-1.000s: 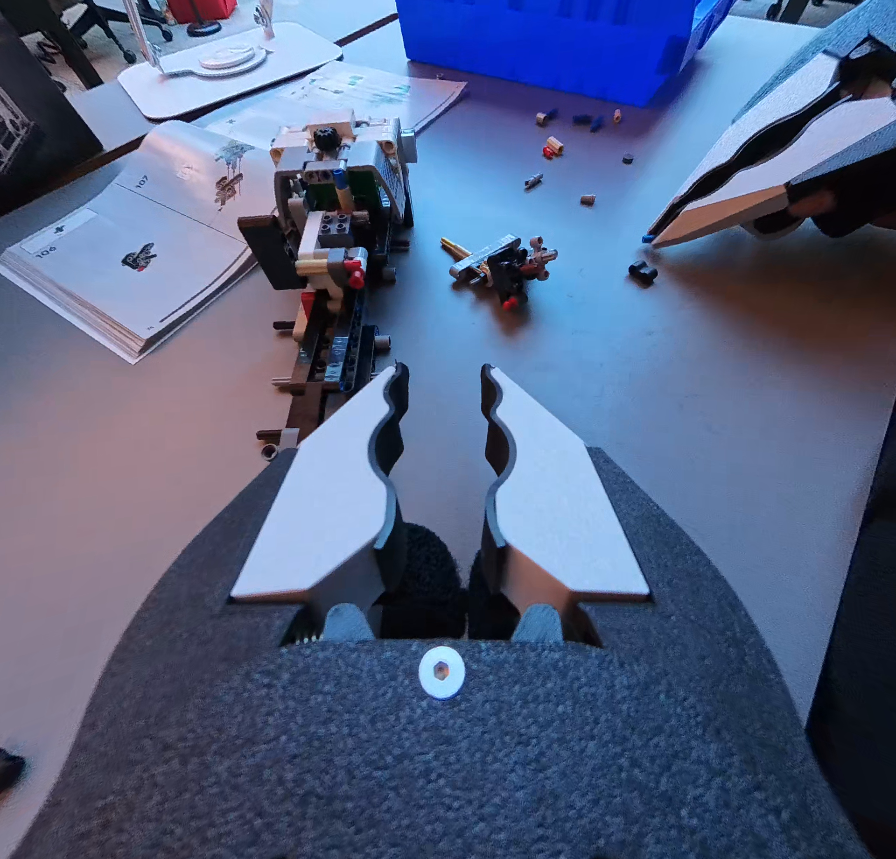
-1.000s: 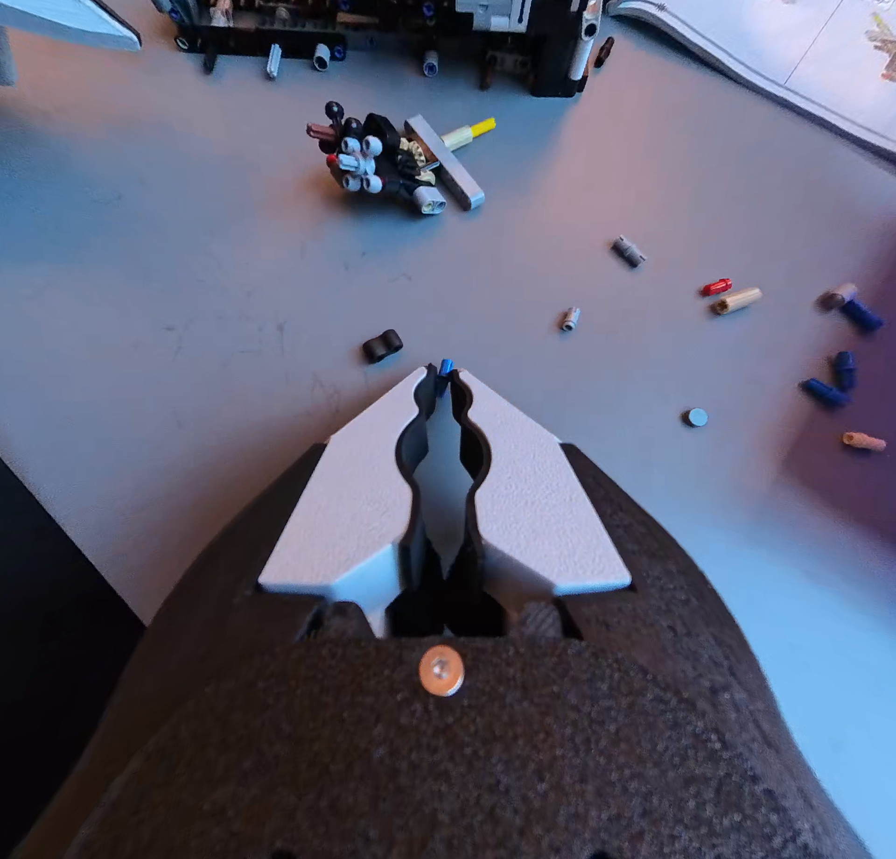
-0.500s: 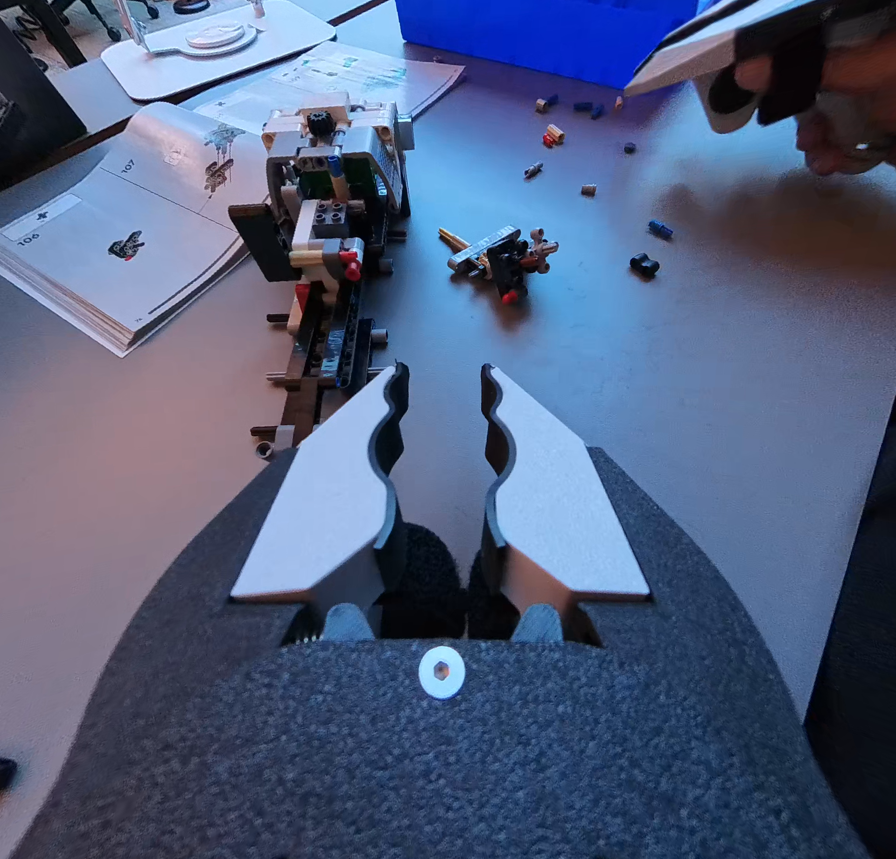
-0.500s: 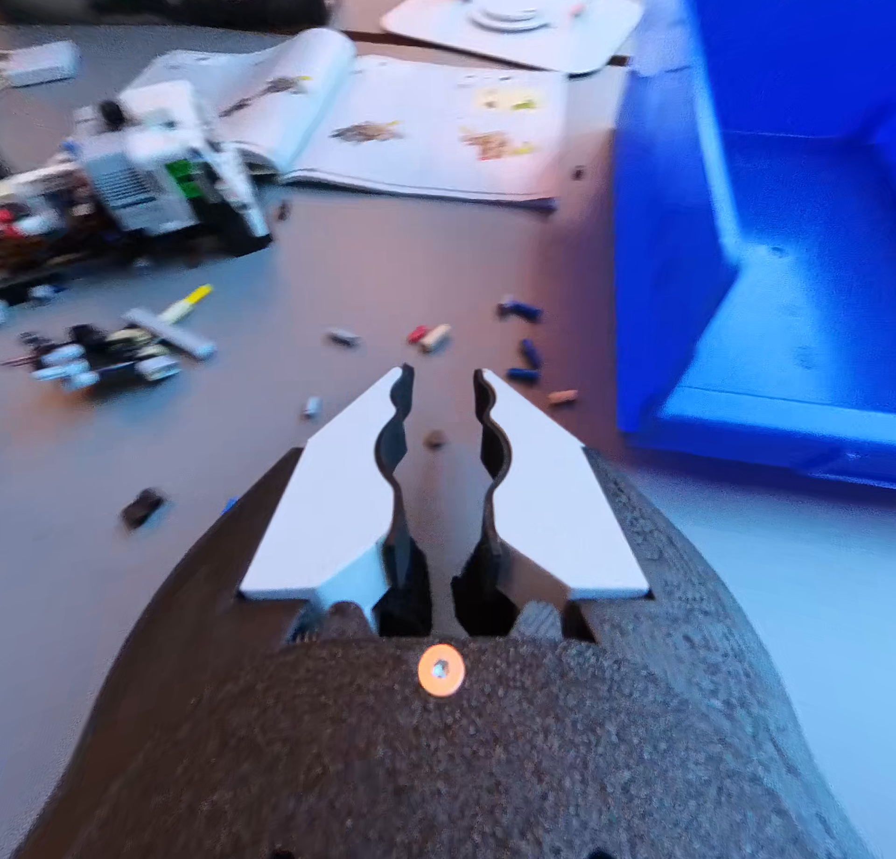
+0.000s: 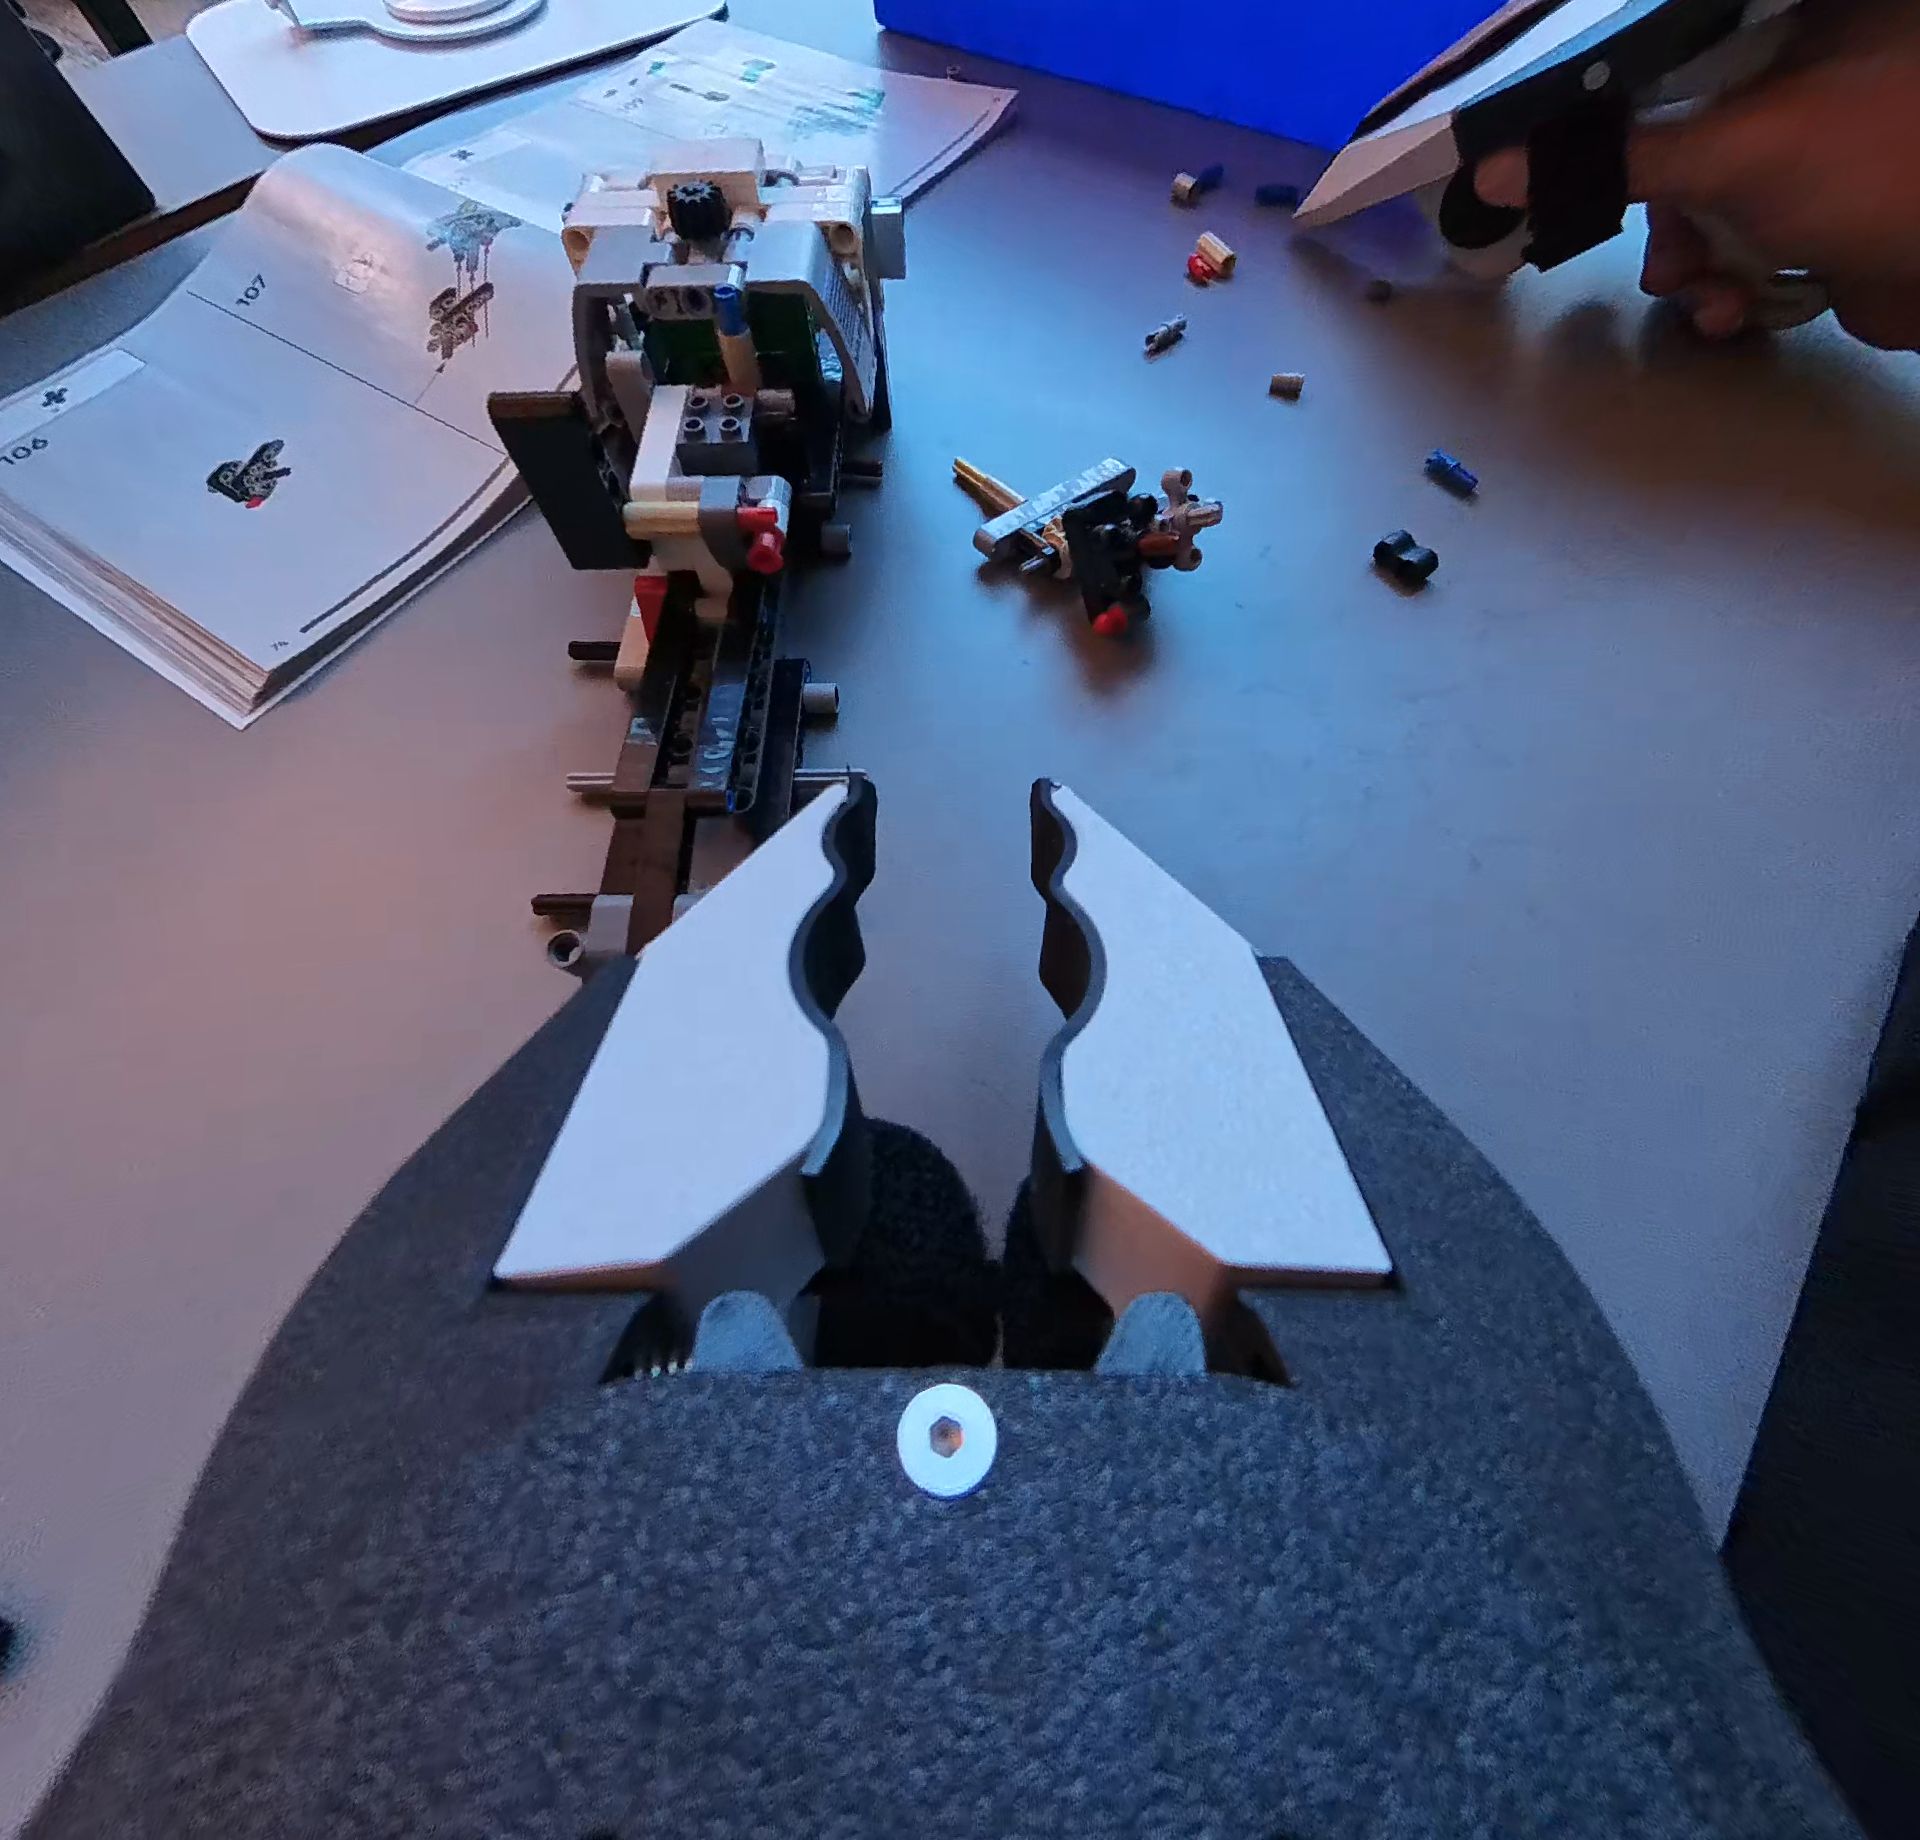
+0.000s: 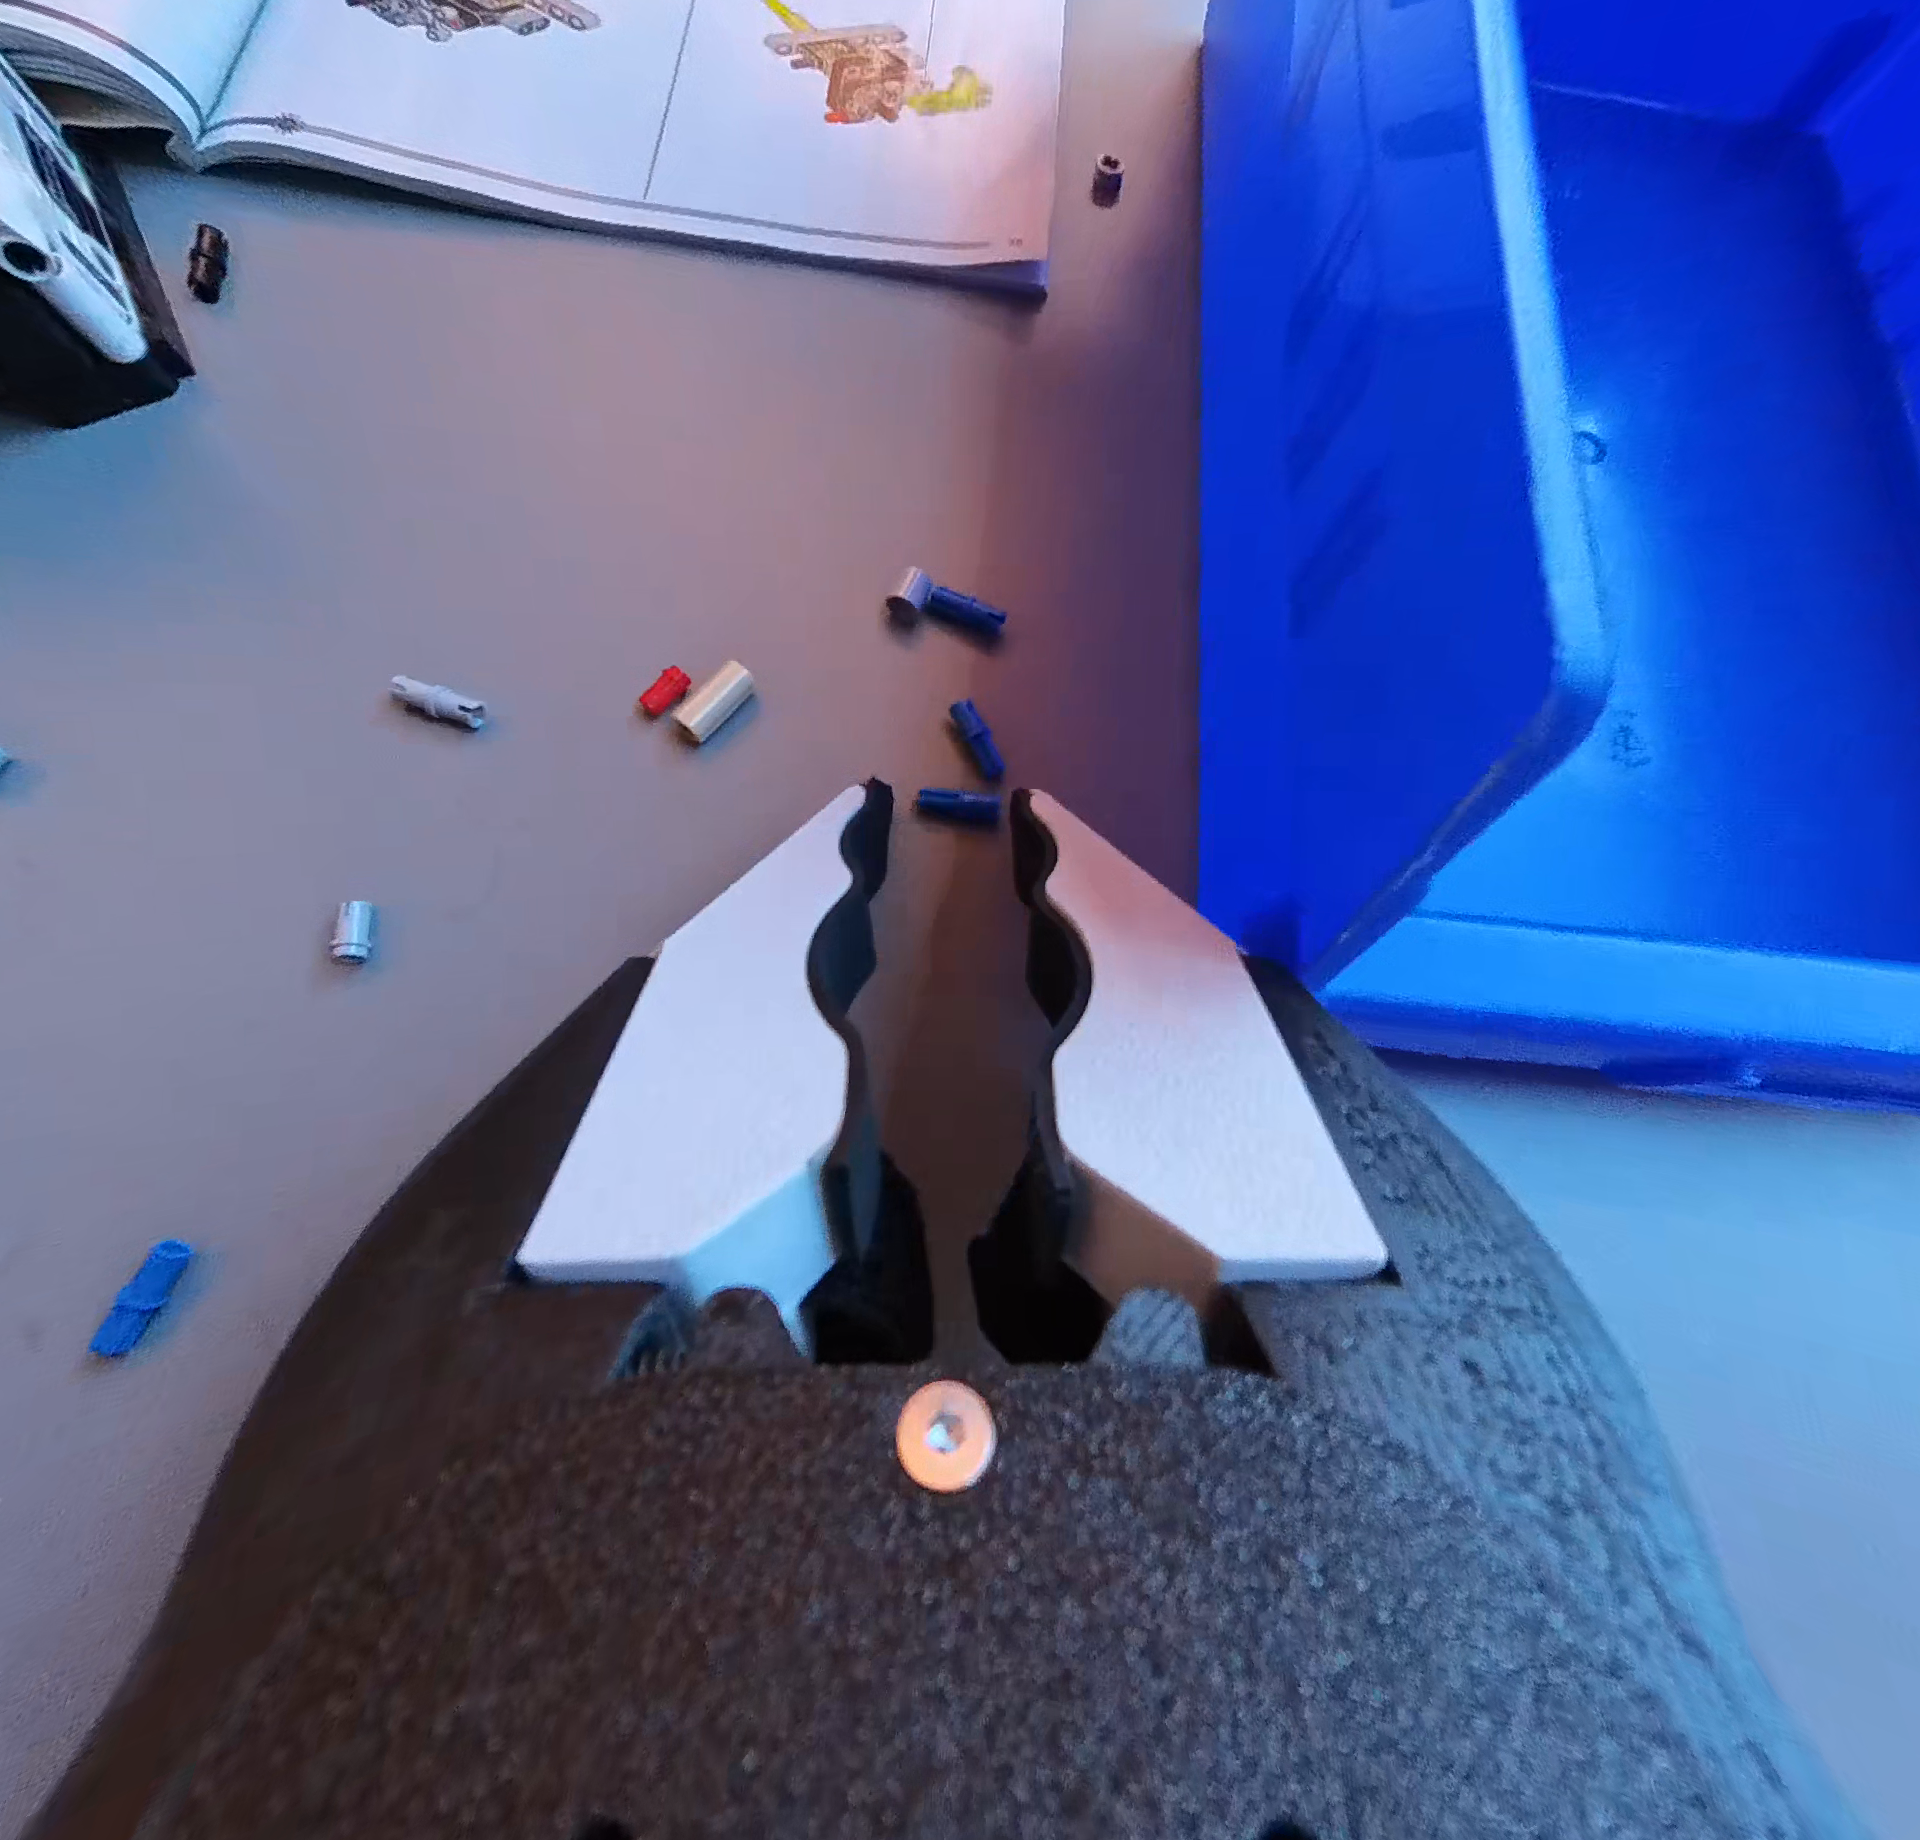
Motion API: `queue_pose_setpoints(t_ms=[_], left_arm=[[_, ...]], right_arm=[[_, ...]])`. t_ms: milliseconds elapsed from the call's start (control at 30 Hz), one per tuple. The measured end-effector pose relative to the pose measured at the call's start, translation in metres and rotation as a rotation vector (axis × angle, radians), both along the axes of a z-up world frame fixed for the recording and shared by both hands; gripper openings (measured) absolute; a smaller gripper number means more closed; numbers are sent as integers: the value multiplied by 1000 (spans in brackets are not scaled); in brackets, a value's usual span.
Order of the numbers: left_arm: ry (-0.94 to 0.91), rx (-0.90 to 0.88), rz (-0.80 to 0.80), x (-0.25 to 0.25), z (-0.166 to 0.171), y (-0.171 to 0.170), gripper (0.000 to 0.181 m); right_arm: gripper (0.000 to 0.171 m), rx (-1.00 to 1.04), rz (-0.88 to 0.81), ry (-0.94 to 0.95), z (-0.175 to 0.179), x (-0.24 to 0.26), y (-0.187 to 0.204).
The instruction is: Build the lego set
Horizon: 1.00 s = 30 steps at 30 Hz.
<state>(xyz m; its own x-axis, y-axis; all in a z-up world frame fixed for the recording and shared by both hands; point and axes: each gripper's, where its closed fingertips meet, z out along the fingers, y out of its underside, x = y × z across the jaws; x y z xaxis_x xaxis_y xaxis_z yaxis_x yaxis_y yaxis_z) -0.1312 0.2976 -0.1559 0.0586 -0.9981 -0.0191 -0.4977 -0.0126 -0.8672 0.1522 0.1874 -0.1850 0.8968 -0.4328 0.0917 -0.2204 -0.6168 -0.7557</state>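
Note:
The half-built lego truck lies on the grey table, just ahead and left of my left gripper, which is open and empty. A small lego sub-assembly lies to the truck's right. My right gripper is open, low over the table, with a dark blue pin lying between its fingertips. It also shows in the left wrist view at the top right, held by a hand. More blue pins and a red pin with a tan sleeve lie close by.
A blue bin stands right of my right gripper, close to its right finger. An open instruction booklet lies left of the truck. Loose pins are scattered: a grey one, a light blue one, a black connector. Some 30 cm of space lies between my two pairs of fingers. From either gripper's tips it is about 15 cm to the black connector.
My right gripper let go of the small blue pin, opened, swung toward the blue bin and came down over the dark blue pins. My left gripper stayed open and almost still.

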Motion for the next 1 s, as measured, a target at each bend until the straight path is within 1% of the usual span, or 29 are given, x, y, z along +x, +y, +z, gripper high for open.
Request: queue_pose_setpoints(t_ms=[300, 567, 667, 733, 833, 900, 1000], left_arm=[[28, -13, 1, 1, -4, 1, 28], [40, -8, 8, 1, -6, 1, 28], [38, -3, 10, 1, -6, 1, 28], [36, -1, 11, 1, -5, 1, 28], [30, -1, 9, 1, -5, 1, 27], [22, 2, 10, 1, -3, 1, 27], [15, 10, 14, -1, -2, 1, 28]], right_arm=[[15, 0, 10, 35, -2, 0, 2], [15, -2, 30, 29, -2, -2, 4], [15, 24, 66, -3, 3, -9, 6], [15, 63, 134, 8, 10, -25, 10], [15, 136, 321, 31, 25, -71, 16], [15, 123, 415, 29, 26, -99, 13], [15, 63, 525, 58, 16, -135, 3]])
